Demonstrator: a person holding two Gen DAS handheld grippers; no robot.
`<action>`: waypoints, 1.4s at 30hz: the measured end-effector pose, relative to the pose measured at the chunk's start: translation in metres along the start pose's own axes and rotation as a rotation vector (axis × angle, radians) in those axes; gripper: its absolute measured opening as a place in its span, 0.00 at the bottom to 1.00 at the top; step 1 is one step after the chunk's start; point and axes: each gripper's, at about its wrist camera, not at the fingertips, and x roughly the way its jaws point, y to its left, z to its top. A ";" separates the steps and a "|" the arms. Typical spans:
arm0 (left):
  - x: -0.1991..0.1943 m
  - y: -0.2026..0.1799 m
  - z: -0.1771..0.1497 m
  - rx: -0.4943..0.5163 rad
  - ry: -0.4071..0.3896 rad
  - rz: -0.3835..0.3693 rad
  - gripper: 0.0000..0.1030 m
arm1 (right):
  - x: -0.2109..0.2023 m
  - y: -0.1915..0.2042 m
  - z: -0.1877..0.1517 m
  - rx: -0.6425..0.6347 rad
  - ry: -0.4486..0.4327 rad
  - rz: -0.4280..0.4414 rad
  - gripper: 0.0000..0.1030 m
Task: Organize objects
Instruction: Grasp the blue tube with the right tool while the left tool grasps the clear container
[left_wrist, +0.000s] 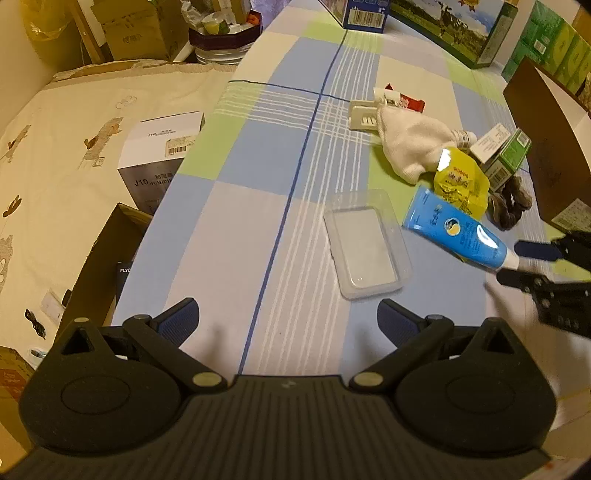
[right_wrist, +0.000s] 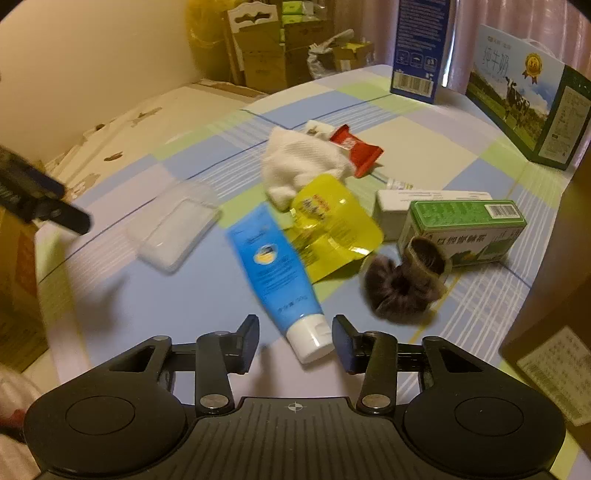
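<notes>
Right gripper (right_wrist: 295, 339) straddled the cap of the blue tube (right_wrist: 275, 266); left gripper (left_wrist: 288, 321) hung over bare cloth.

Right wrist view: fingers stood apart on either side of the white cap at lower centre, with a gap on each side, not yet pinching. Tube lay flat on the checked tablecloth (right_wrist: 424, 144), its flat end just beside the yellow pouch (right_wrist: 328, 225). Clear plastic tray (right_wrist: 173, 232) sat left of centre, apart from the tube. White cloth (right_wrist: 299, 162) and red wrapper (right_wrist: 356, 147) lay above centre; green box (right_wrist: 465, 229) and brown scrunchie (right_wrist: 402, 284) at right, touching. Left wrist view: fingers spread wide at the bottom of the frame, holding nothing; tray (left_wrist: 369, 243) just above them.
</notes>
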 end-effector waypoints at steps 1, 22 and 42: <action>0.001 -0.001 -0.001 0.004 0.001 -0.001 0.99 | -0.003 0.004 -0.003 0.003 -0.001 0.001 0.40; 0.008 -0.006 0.013 -0.006 -0.050 -0.016 0.98 | 0.037 0.021 0.012 -0.103 0.031 -0.050 0.40; 0.044 -0.048 0.030 0.091 -0.026 -0.097 0.88 | -0.038 0.011 -0.015 0.127 -0.129 -0.150 0.30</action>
